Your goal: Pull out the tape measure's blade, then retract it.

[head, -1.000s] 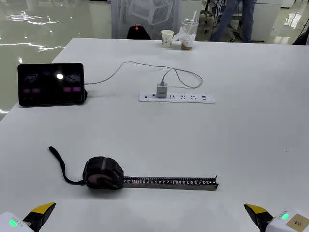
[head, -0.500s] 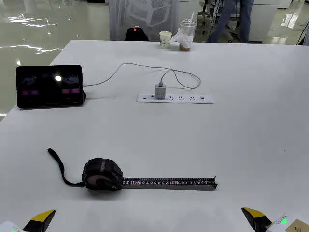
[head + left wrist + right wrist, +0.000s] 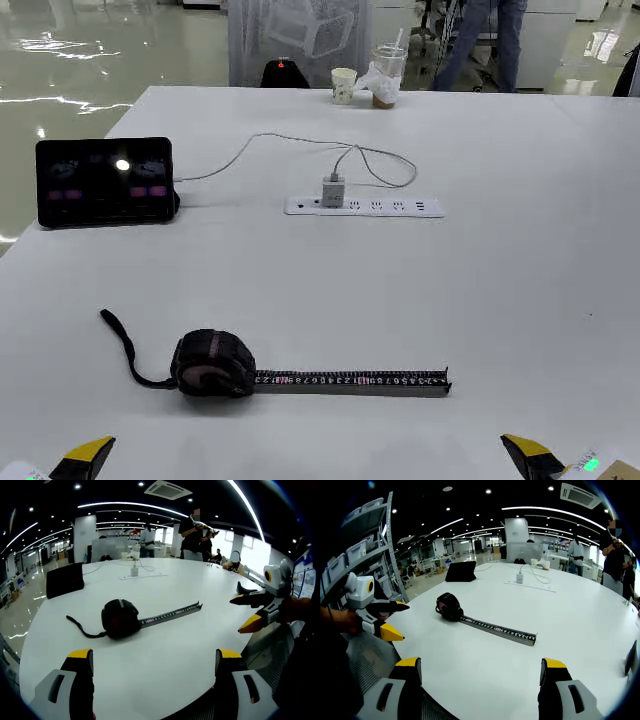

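Head view: tape measure (image 3: pixel 212 363) lies on the white table (image 3: pixel 480 280), blade (image 3: pixel 350 380) out, well ahead of left gripper (image 3: pixel 153 656) and right gripper (image 3: pixel 479 664), both spread wide and empty; blade numerals unreadably small.

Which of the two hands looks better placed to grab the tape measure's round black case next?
Probably left. The case lies nearer the left gripper; the right gripper sits nearer the blade tip. Both stand open.

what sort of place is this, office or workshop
Probably an open-plan office or lab: a large white table with a power strip and tablet, shelves of bins along one side, and a glossy floor.
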A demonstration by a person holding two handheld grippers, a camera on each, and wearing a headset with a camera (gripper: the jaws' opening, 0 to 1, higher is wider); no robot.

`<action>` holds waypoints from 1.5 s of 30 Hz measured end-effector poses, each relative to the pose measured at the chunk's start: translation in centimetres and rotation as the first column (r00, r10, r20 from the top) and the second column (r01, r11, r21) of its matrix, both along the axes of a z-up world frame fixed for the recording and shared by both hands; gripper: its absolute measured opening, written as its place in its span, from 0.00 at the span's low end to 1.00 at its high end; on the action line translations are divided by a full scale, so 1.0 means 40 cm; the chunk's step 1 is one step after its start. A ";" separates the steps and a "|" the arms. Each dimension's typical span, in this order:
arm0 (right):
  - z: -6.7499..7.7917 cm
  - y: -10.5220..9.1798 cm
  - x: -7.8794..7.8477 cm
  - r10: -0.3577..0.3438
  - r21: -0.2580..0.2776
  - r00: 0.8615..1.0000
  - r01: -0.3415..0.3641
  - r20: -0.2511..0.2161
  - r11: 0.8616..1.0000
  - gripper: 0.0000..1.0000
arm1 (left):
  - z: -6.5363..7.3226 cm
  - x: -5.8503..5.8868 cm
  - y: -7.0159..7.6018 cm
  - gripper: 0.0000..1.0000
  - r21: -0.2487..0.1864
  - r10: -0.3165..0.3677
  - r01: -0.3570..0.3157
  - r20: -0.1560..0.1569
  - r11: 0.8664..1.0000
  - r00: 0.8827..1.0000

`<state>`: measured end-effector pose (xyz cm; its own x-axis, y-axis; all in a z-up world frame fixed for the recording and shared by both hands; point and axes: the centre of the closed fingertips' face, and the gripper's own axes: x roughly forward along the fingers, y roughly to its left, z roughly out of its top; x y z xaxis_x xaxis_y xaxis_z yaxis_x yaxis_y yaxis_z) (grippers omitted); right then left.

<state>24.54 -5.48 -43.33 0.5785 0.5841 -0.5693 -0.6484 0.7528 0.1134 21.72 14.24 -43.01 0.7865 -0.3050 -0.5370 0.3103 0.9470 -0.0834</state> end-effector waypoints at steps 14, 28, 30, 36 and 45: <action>-0.007 -0.011 0.001 0.018 -0.008 1.000 -0.018 -0.005 1.000 0.99 | -0.001 0.008 -0.009 0.99 0.002 -0.005 0.005 0.005 1.000 1.000; -0.003 -0.010 0.013 0.075 -0.010 0.997 -0.075 0.008 0.997 0.99 | -0.003 0.029 -0.020 0.99 -0.010 -0.005 0.005 0.008 1.000 1.000; -0.005 -0.010 0.014 0.088 -0.011 0.996 -0.088 0.005 0.996 0.99 | -0.004 0.033 -0.021 0.99 -0.015 -0.004 0.004 0.005 1.000 1.000; -0.012 -0.014 0.022 0.119 -0.023 0.993 -0.119 -0.004 0.993 0.99 | -0.003 0.045 -0.016 0.99 -0.006 0.006 -0.006 0.010 1.000 1.000; -0.014 -0.029 0.044 0.156 -0.028 0.988 -0.156 -0.007 0.987 0.97 | -0.010 0.068 -0.007 0.99 -0.016 0.030 -0.030 0.006 0.999 1.000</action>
